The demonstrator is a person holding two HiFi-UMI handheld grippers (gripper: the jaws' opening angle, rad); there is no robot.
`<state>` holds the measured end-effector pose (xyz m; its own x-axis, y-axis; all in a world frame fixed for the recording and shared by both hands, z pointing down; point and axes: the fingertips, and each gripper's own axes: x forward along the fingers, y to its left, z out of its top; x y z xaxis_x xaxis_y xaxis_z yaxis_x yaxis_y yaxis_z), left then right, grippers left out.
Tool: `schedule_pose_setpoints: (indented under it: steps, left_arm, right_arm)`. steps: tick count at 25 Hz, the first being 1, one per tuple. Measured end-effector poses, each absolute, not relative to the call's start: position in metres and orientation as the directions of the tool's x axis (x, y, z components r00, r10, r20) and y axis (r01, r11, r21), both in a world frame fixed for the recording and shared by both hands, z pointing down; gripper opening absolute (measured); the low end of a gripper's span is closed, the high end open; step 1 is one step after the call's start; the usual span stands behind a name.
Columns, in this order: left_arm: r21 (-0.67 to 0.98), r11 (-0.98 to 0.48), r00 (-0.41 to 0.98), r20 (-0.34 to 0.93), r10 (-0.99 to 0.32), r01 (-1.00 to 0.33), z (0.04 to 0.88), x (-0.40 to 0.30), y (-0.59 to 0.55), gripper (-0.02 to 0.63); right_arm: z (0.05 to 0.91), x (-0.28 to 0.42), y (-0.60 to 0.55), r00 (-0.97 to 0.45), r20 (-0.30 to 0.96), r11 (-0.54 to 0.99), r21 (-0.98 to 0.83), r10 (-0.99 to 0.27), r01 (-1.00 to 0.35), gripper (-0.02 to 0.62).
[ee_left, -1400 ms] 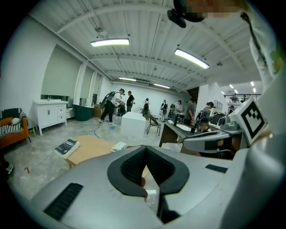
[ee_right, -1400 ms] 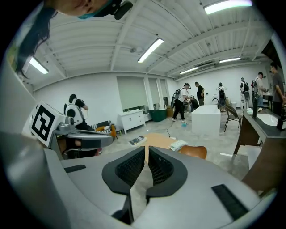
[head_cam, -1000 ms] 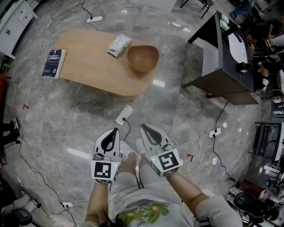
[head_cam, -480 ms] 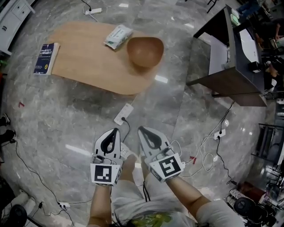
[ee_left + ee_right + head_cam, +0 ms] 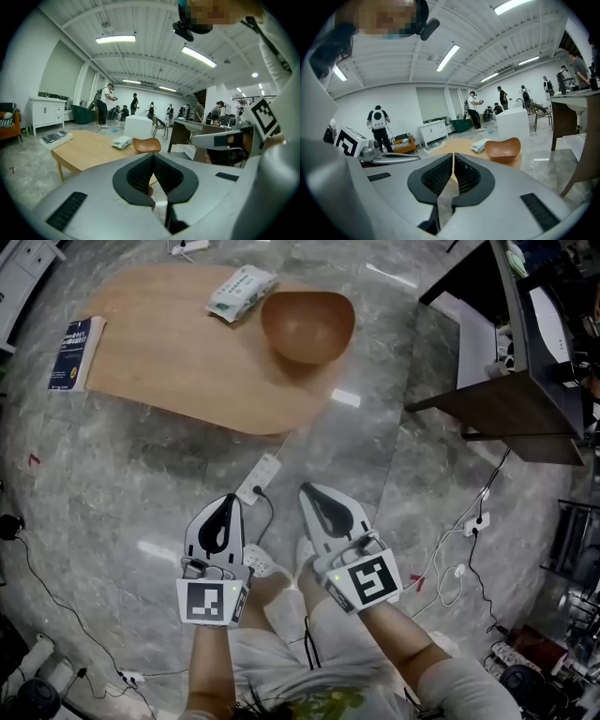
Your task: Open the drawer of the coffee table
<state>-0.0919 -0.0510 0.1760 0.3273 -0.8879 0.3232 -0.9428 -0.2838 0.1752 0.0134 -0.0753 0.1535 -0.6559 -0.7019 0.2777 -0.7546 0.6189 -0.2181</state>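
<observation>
The low wooden coffee table (image 5: 178, 362) stands ahead of me on the marble floor; its drawer is not visible from above. On it lie a brown bowl (image 5: 307, 326), a pack of wipes (image 5: 241, 292) and a blue book (image 5: 73, 354). My left gripper (image 5: 226, 502) and right gripper (image 5: 310, 492) are side by side over the floor, well short of the table, both shut and empty. The left gripper view shows the coffee table (image 5: 89, 150) and bowl (image 5: 146, 145) beyond the shut left gripper (image 5: 152, 157). The right gripper view shows the bowl (image 5: 502, 149) past the shut right gripper (image 5: 453, 157).
A white power strip (image 5: 260, 478) with its cable lies on the floor between me and the table. A dark desk (image 5: 506, 381) stands at the right, with more cables (image 5: 450, 568) on the floor beside it. A white cabinet (image 5: 47, 111) and several people stand far back.
Both grippers have sunk lower and stayed shut. The head view has moved closer to the table, which now sits higher and larger in the frame.
</observation>
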Motion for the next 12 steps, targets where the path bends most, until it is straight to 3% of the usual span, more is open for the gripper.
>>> schedule_pose_setpoints:
  steps: [12]
  left_arm:
    - [0.155, -0.285, 0.317, 0.259, -0.912, -0.946, 0.271, -0.096, -0.079, 0.009]
  right_arm:
    - [0.263, 0.01, -0.1, -0.664, 0.23, 0.631, -0.206, -0.711, -0.748, 0.023]
